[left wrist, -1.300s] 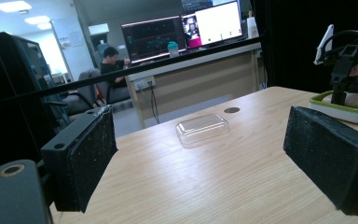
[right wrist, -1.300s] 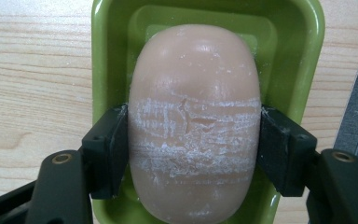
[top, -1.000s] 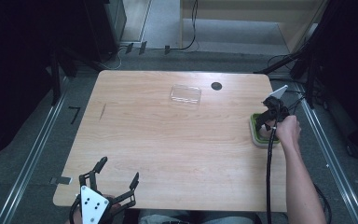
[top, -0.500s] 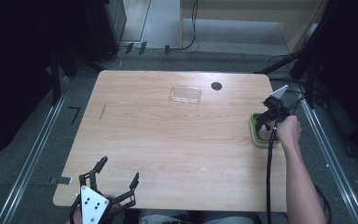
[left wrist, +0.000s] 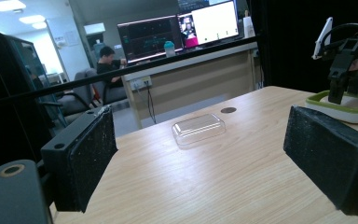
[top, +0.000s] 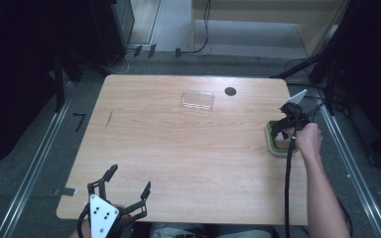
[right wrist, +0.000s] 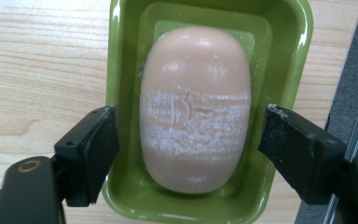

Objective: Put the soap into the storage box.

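Nothing's budged in the last second: my right tongs (right wrist: 189,140) stay open astride the peach oval soap bar (right wrist: 195,109) in its green plastic dish (right wrist: 121,70), left tongs (top: 124,191) idle open, so the grab's still to come.

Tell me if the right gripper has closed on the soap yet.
Open: the right gripper straddles the soap in its green dish, gaps showing both sides.

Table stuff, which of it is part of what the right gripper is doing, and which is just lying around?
In use:
- right gripper, open, jaws either side of the soap
- soap bar
- green soap dish holding it

Lying about:
- clear plastic lid, mid-table
- black round spot on the table
- left gripper, open, near edge
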Available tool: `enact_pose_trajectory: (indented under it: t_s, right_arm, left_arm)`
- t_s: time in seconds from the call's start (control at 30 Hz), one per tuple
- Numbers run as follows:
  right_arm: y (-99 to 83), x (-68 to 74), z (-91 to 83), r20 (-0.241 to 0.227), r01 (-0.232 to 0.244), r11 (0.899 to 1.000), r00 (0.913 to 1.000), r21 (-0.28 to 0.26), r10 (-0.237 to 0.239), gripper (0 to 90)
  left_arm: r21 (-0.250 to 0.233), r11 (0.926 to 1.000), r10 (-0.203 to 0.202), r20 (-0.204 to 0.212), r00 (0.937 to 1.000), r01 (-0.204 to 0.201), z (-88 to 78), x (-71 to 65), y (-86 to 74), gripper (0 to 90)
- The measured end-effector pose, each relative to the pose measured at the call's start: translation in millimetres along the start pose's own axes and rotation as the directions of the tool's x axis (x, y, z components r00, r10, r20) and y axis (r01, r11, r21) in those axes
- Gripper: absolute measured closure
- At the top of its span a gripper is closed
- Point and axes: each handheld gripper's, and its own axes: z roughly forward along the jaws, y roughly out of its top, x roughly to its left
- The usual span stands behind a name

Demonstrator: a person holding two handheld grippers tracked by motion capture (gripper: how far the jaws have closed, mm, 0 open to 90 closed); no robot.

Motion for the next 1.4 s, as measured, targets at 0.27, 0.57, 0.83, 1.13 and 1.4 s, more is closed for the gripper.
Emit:
enact_pose_trajectory:
  t_s: [0.27, 0.57, 0.83, 1.13, 1.4]
  right_arm:
    - [-9.4, 4.9, -15.2, -0.015, 0.026, 0.999, 0.9995, -0.034, -0.027, 13.2]
    - [-26.6, 19.2, -28.3, -0.021, 0.095, 0.995, 0.9952, -0.042, -0.096, 3.1]
    - [-54.2, 39.9, -39.5, -0.014, 0.185, 0.981, 0.9824, -0.053, -0.186, 1.7]
    - [-92.8, 64.9, -40.4, -0.008, 0.291, 0.955, 0.9563, -0.050, -0.292, 1.3]
    - [-122.6, 78.0, -26.5, -0.002, 0.363, 0.932, 0.9317, -0.004, -0.363, 1.3]
  left_arm:
    - [-0.001, 1.0000, -0.002, 0.000, 1.0000, 0.002, -0.1, 0.8, -0.5, 9.9]
    - [-0.005, 1.0000, -0.001, 0.002, 1.0000, 0.001, -1.4, 0.7, -0.1, 9.9]
    - [-0.004, 1.0000, 0.002, 0.004, 1.0000, -0.002, -0.7, -0.2, 0.1, 9.9]
    - [-0.005, 1.0000, 0.002, 0.005, 1.0000, -0.002, -0.7, -0.3, 0.1, 9.9]
    - [-0.007, 1.0000, 0.004, 0.008, 1.0000, -0.003, -0.1, -1.1, 0.3, 9.9]
